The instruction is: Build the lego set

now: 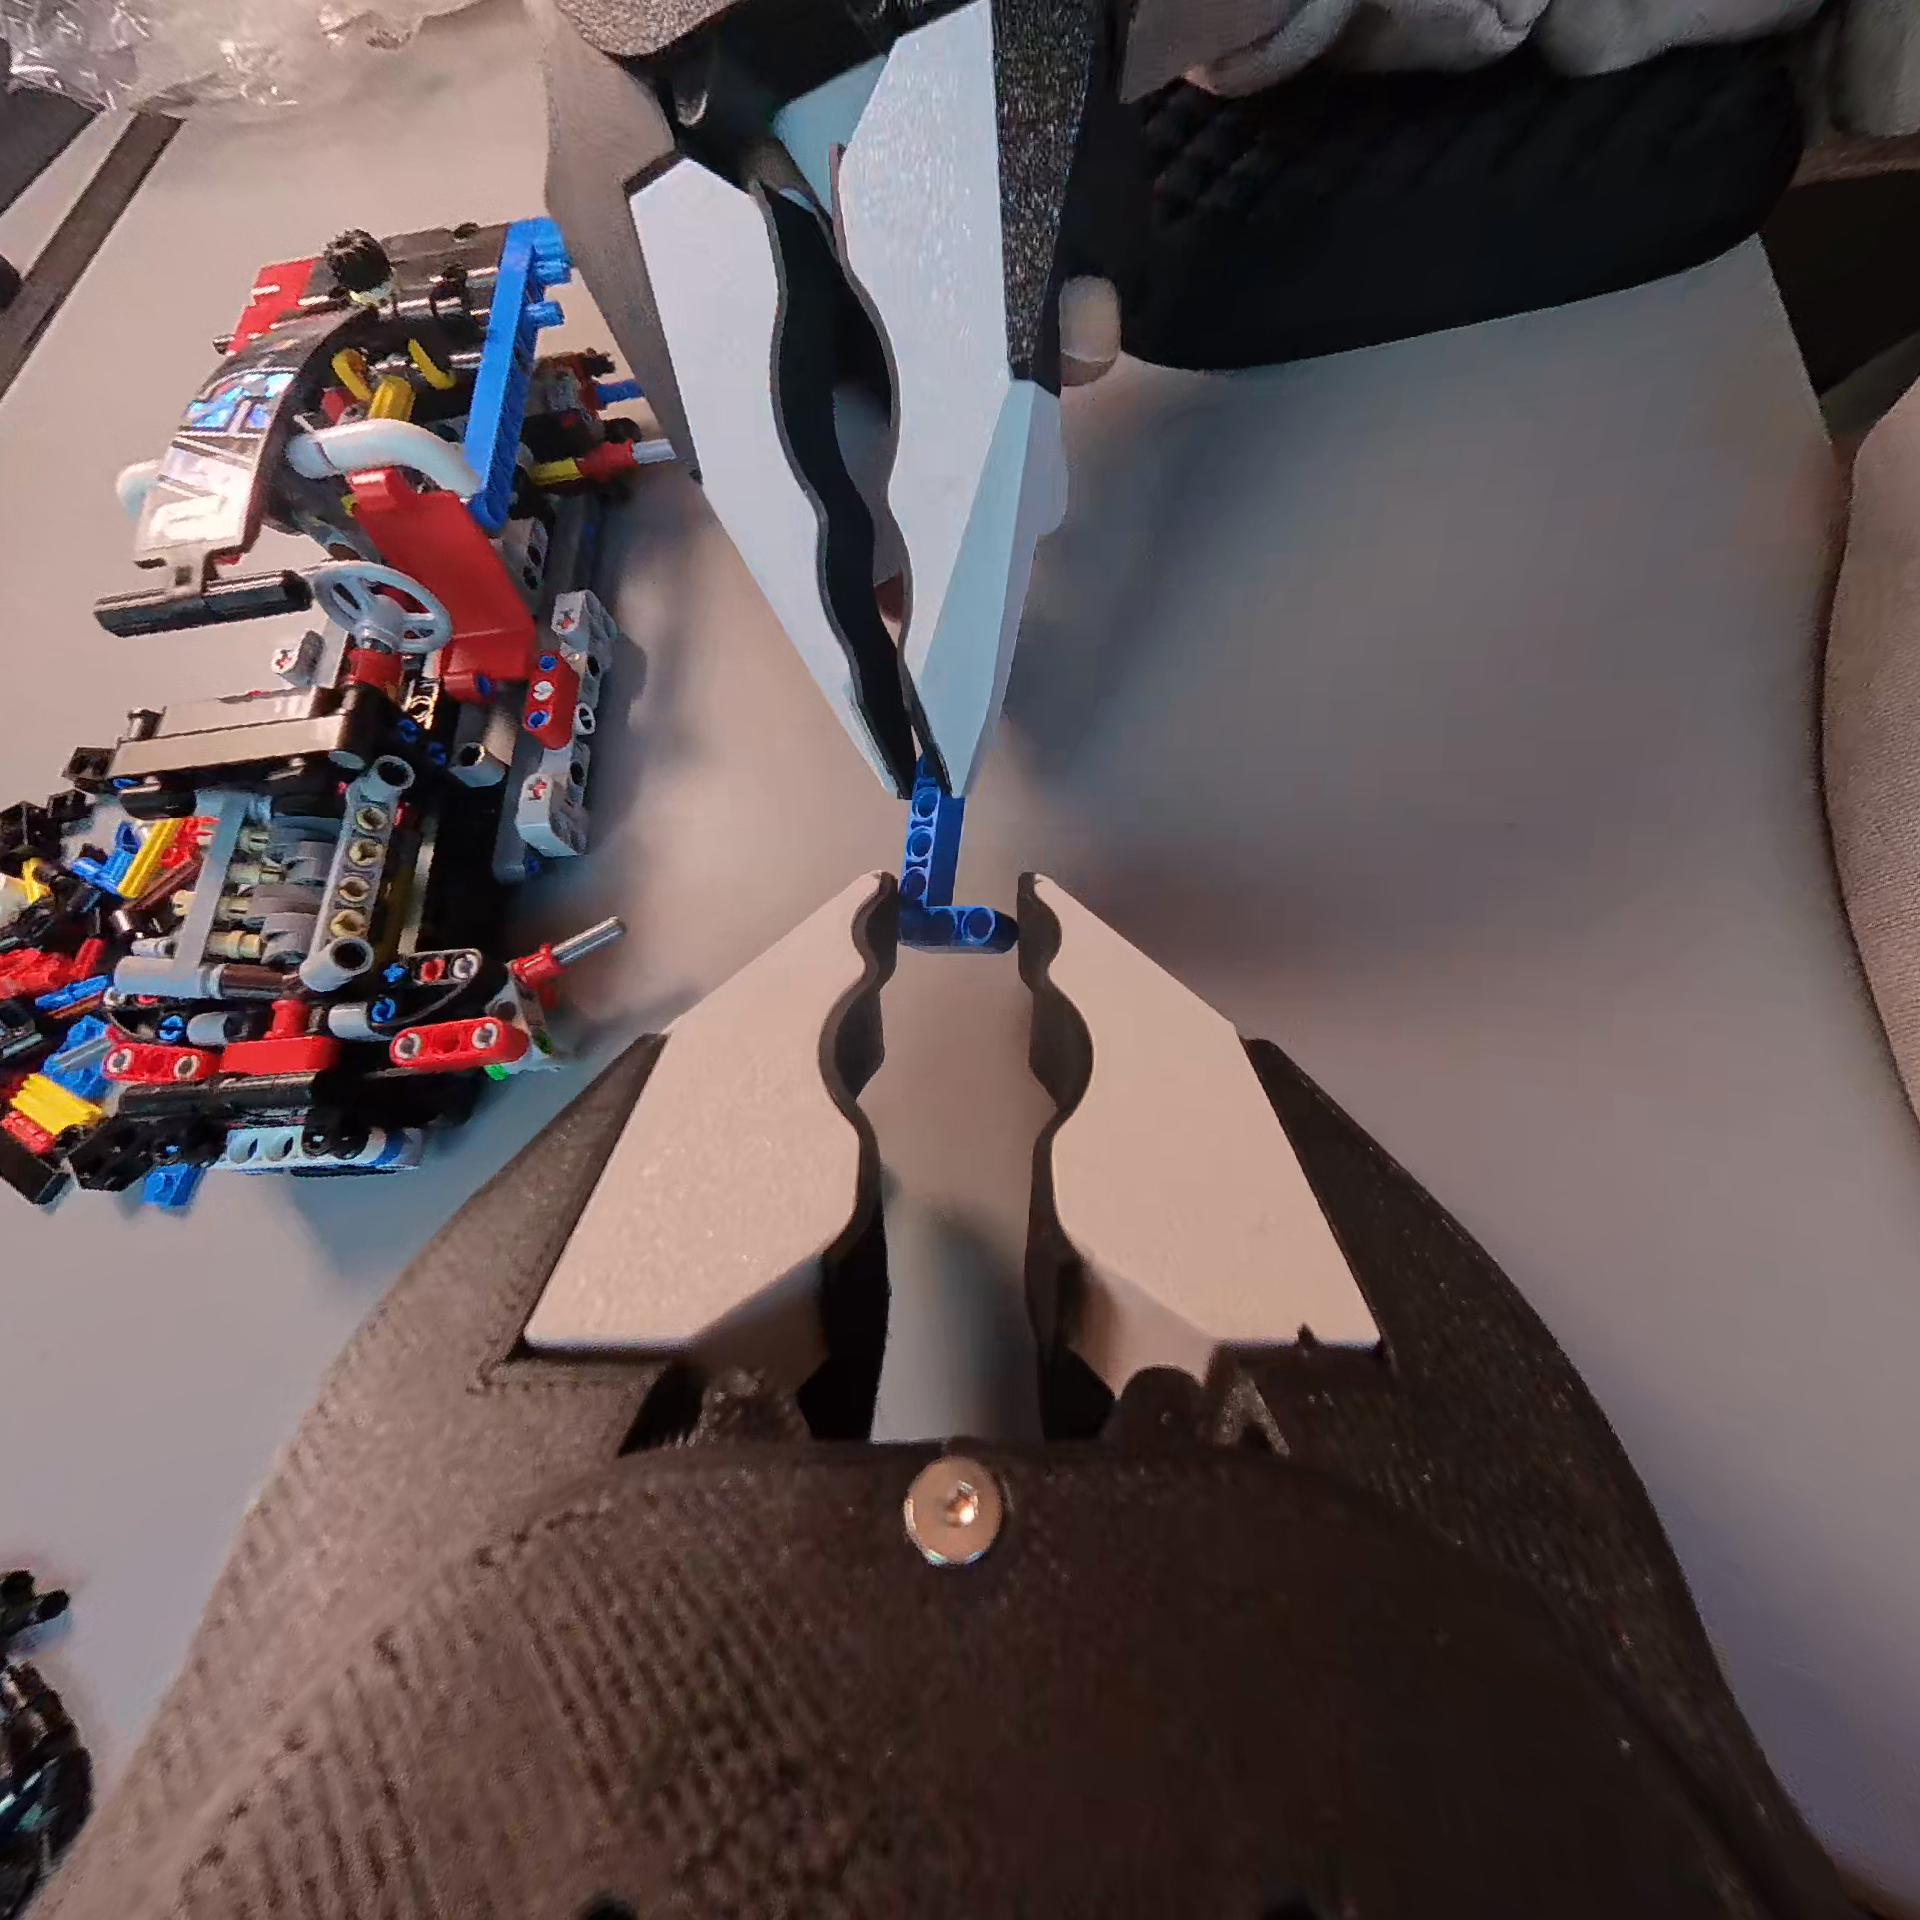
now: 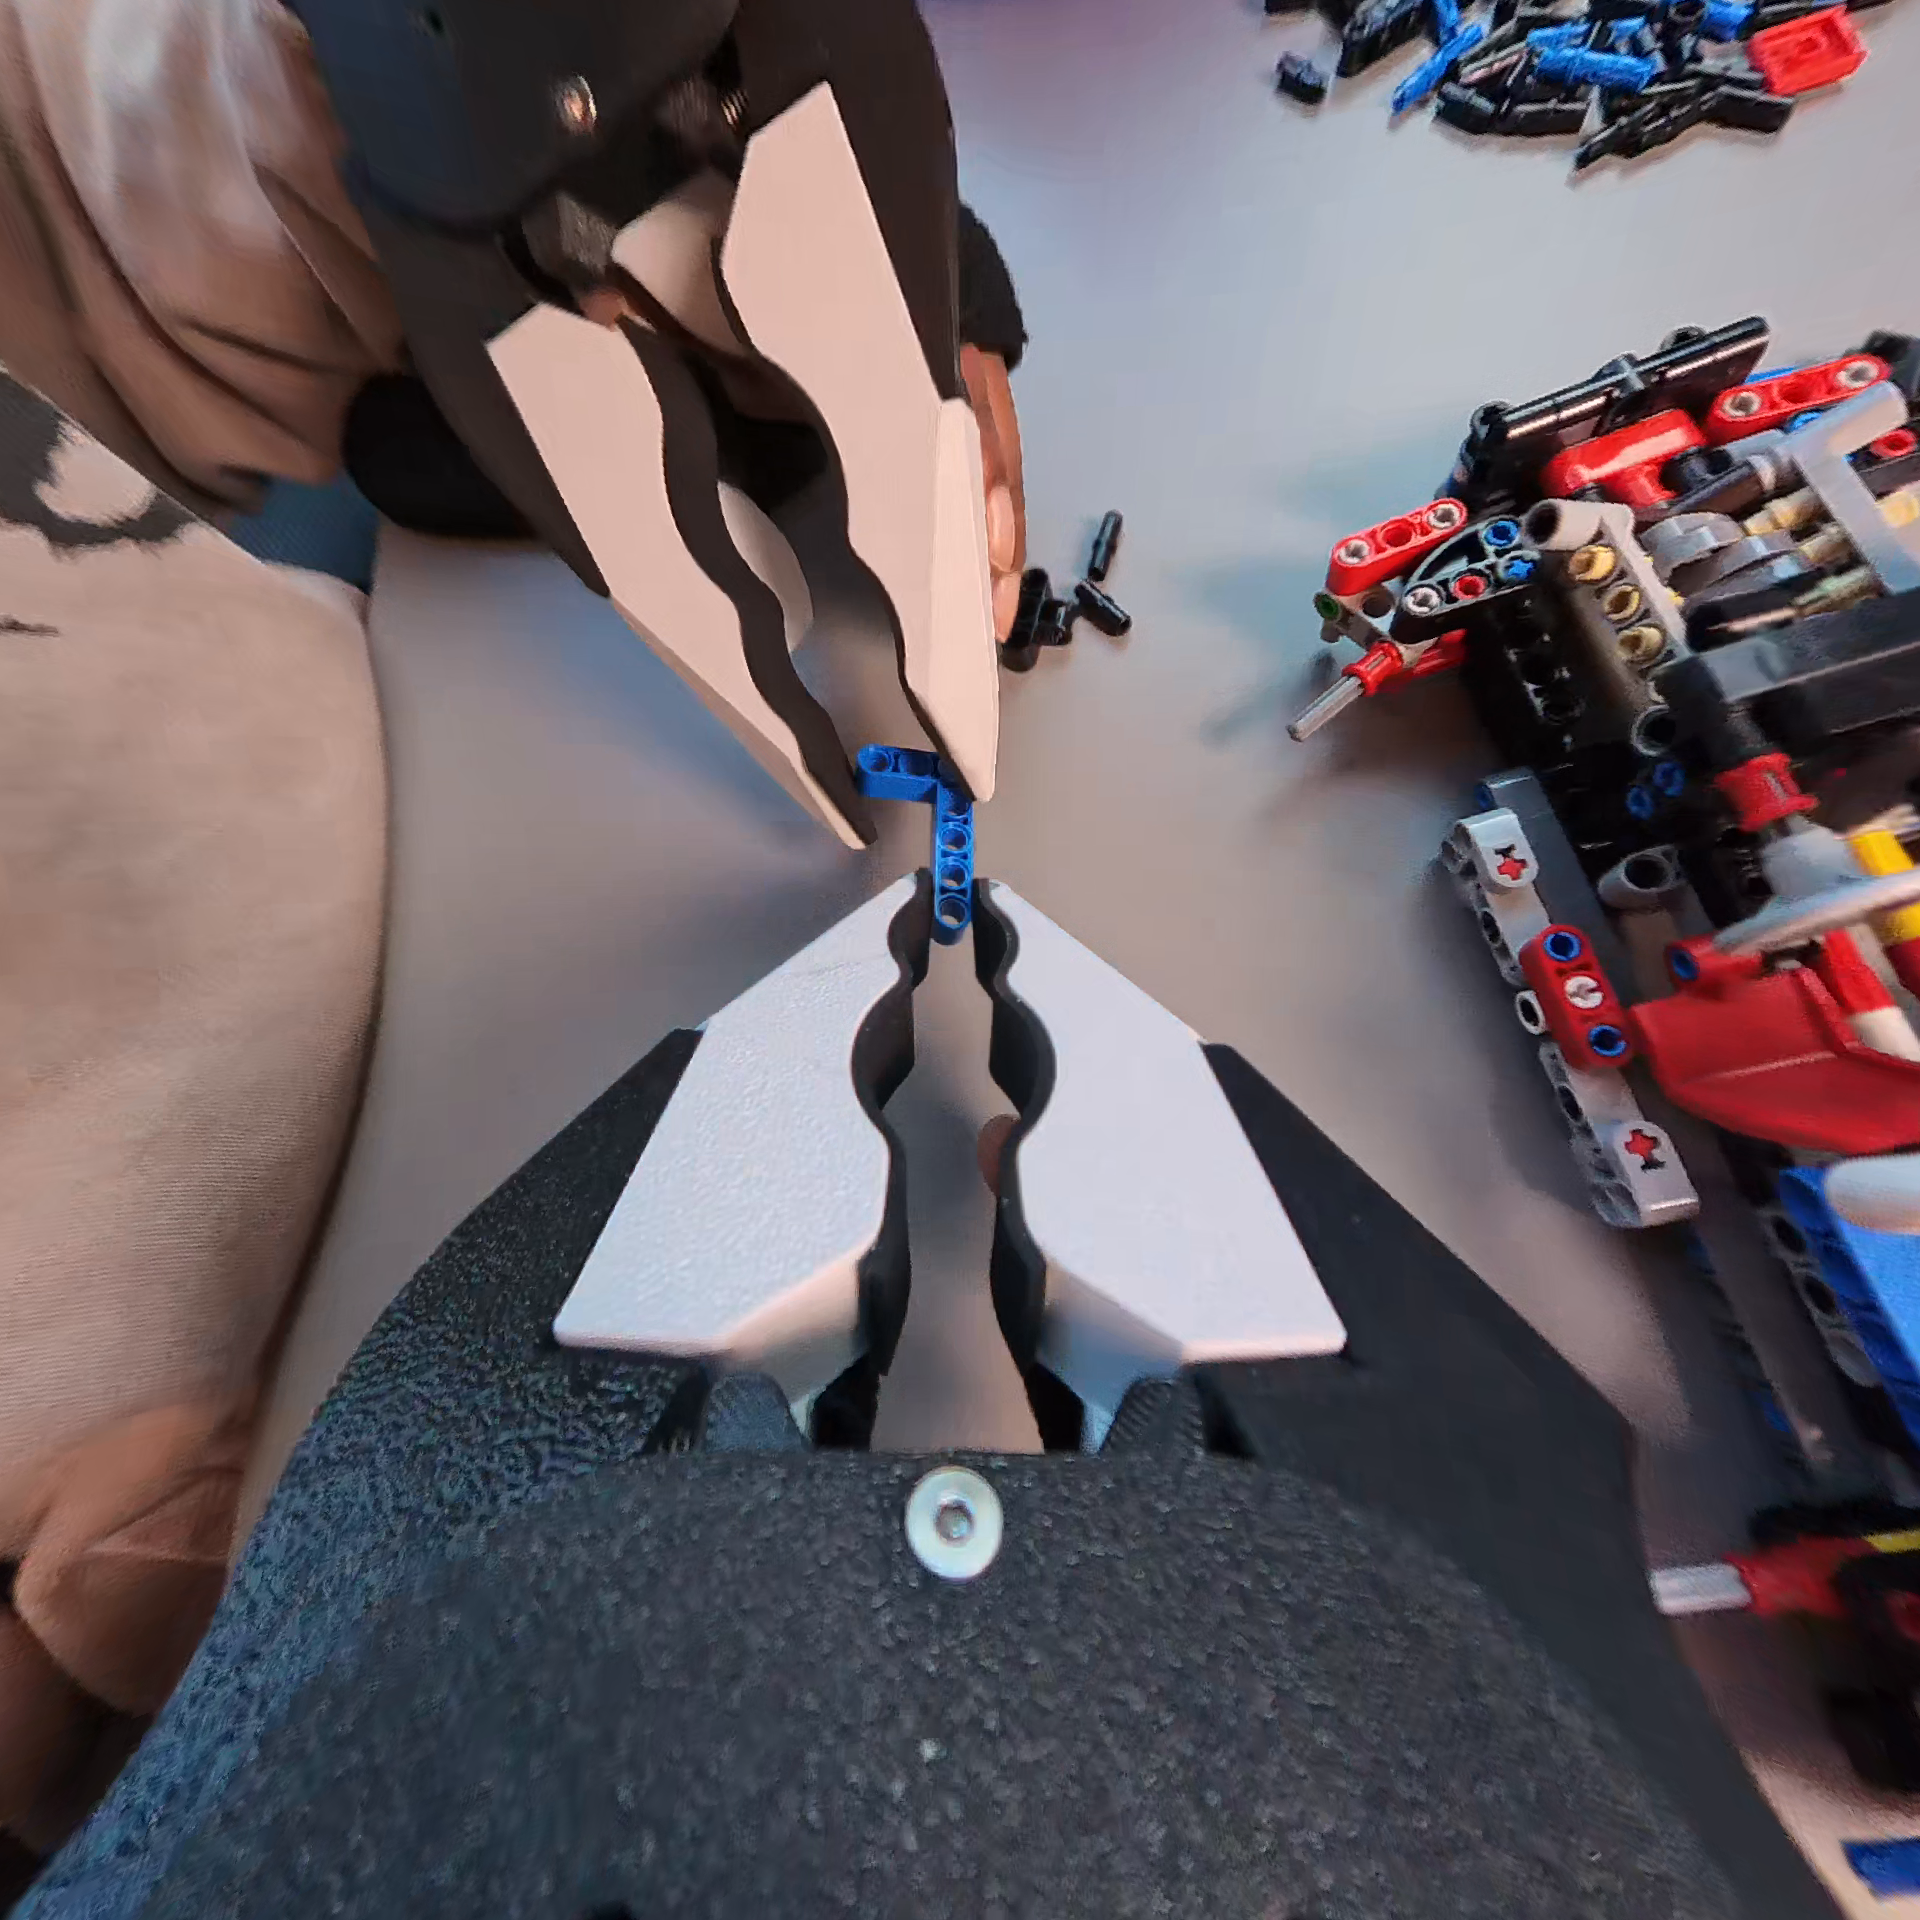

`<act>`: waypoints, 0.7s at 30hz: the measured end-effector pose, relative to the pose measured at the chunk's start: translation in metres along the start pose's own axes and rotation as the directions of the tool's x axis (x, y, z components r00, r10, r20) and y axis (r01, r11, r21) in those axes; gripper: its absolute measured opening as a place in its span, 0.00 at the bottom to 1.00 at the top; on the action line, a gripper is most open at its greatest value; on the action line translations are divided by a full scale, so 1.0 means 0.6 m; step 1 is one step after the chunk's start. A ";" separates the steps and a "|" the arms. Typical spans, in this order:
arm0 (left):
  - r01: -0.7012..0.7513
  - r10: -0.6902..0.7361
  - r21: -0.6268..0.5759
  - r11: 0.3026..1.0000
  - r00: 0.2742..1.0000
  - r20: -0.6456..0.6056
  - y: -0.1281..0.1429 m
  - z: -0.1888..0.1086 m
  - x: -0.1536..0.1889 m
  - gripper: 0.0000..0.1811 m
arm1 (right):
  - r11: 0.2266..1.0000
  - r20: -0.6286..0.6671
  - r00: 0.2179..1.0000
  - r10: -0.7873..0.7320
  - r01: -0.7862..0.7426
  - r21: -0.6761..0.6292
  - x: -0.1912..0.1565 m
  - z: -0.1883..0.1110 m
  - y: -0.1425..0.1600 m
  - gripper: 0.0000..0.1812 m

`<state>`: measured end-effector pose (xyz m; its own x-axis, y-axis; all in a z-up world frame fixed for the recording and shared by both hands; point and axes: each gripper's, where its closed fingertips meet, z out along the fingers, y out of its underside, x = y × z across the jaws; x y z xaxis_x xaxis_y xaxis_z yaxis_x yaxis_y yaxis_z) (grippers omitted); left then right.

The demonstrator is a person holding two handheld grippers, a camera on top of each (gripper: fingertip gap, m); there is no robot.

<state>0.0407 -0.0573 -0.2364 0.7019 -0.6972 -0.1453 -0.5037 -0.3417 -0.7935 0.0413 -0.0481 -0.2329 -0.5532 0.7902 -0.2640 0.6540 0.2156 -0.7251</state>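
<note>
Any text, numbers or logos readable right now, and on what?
Stickered panel on the model: printed graphics, too blurred to read.
Beam: no writing visible.
Table: no writing visible.
Nothing legible in either view.

In the left wrist view, the L-shaped beam [image 1: 940, 883] sits centre; the part-built model [image 1: 353, 665] at nine o'clock; loose parts [image 1: 62, 1039] beyond.
</note>
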 end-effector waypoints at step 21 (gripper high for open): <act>0.485 -0.443 0.184 0.855 0.868 -0.225 -0.043 -0.034 -0.031 0.03 | 0.981 -0.001 0.999 -0.035 0.035 0.191 0.004 -0.032 -0.031 0.06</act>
<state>0.0305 -0.0484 -0.2012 0.7188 -0.5956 0.3587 0.0020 -0.5142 -0.8577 0.0379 -0.0395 -0.2081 -0.5751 0.7828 -0.2377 0.5237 0.1290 -0.8421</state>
